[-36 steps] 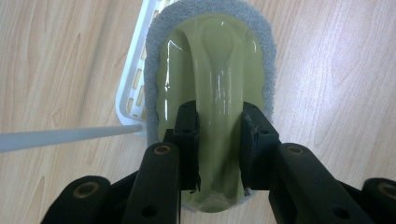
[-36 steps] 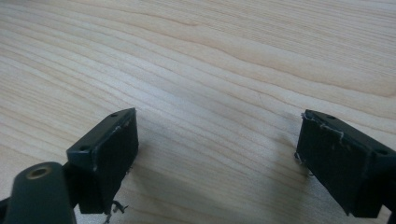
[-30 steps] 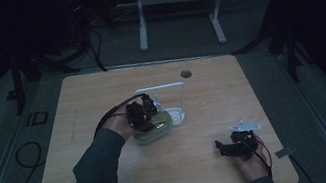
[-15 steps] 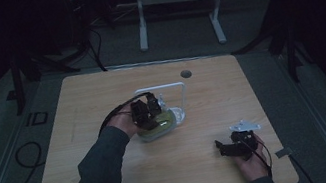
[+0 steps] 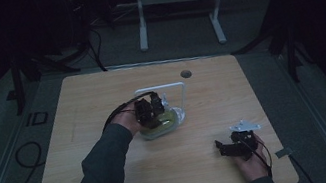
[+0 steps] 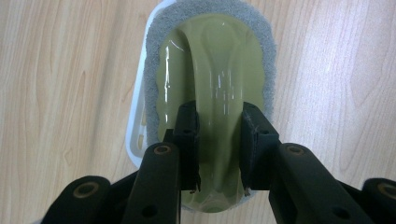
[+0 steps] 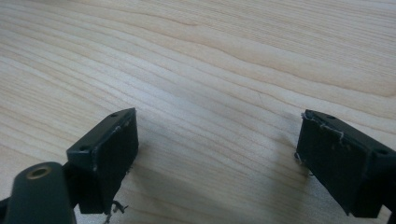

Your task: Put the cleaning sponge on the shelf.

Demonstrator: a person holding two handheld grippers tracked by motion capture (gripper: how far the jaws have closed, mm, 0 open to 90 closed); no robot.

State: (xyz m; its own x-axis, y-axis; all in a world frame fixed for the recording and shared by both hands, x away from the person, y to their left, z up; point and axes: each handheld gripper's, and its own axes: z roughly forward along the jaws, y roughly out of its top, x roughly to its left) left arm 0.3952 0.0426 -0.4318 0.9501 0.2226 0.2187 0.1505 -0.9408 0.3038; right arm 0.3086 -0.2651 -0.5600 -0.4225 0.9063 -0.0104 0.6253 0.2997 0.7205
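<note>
The left claw is gripping the raised green handle of a scrubbing brush, with one black pad pressing on each side of the handle. The brush is having a grey scouring pad around its green top, and it is sitting in a white tray whose edge is showing at its left. In the high view, the left claw and the brush are lying near the middle of the wooden tabletop, just beside a white wire frame. The right claw is standing wide open over bare wood, holding nothing. In the high view it is resting at the near right, well apart from the brush.
</note>
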